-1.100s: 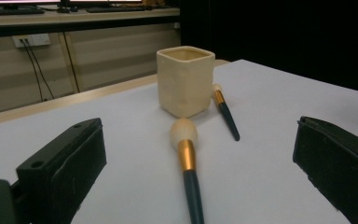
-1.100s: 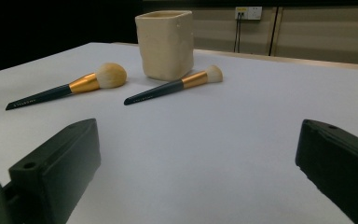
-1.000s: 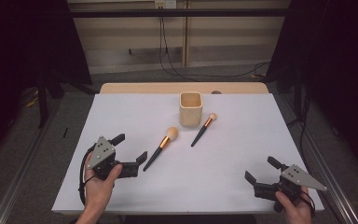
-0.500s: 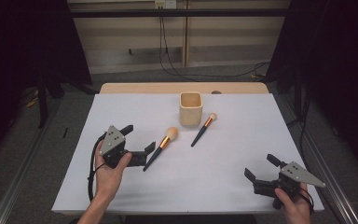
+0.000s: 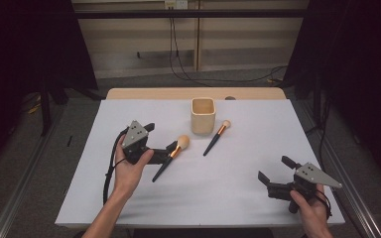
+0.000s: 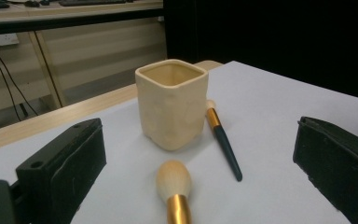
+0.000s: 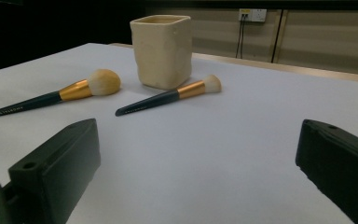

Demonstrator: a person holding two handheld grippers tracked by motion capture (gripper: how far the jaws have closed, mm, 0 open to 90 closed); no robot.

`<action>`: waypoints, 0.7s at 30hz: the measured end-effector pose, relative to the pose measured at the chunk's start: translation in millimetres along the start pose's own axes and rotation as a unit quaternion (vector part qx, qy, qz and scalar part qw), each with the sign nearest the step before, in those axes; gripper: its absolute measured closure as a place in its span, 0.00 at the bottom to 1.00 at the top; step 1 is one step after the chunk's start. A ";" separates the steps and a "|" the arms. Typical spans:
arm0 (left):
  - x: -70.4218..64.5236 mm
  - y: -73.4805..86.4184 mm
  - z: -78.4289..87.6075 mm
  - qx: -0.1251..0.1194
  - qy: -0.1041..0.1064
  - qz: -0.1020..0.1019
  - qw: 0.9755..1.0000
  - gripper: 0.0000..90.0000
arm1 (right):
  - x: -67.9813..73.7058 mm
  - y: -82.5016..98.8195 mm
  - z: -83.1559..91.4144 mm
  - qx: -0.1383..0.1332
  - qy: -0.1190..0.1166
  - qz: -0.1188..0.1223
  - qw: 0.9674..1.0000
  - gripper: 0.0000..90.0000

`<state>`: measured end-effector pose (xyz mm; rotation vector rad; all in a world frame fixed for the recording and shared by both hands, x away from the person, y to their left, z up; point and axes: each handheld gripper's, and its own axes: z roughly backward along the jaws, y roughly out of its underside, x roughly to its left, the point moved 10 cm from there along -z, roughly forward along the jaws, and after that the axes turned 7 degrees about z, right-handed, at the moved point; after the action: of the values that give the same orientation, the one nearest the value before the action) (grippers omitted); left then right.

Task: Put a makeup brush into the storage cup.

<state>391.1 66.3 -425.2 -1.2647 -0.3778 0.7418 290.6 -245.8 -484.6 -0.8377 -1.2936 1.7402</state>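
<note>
High view — white table (image 5: 238, 198), dim room

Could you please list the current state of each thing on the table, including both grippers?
Beige square ceramic cup: upright, empty as far as visible.
Large round-headed makeup brush: lying flat between the left gripper's jaws.
Smaller makeup brush: lying flat, untouched.
Left gripper: open, straddling the large brush.
Right gripper: open, holding nothing.
</note>
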 end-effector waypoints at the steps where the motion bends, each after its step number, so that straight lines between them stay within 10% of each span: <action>1: 0.1 -1.6 -2.3 0.000 0.001 -0.006 1.000 0.02 | 1.1 0.3 -0.1 -0.003 -0.002 0.003 1.000 0.00; 21: 13.0 -2.5 -31.7 0.067 0.003 0.020 0.998 0.03 | 10.9 8.7 11.3 -0.009 -0.011 0.010 1.000 0.00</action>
<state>421.3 52.1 -433.6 -1.1503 -0.2943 0.7847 274.0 -242.5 -490.6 -0.8471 -1.3206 1.7600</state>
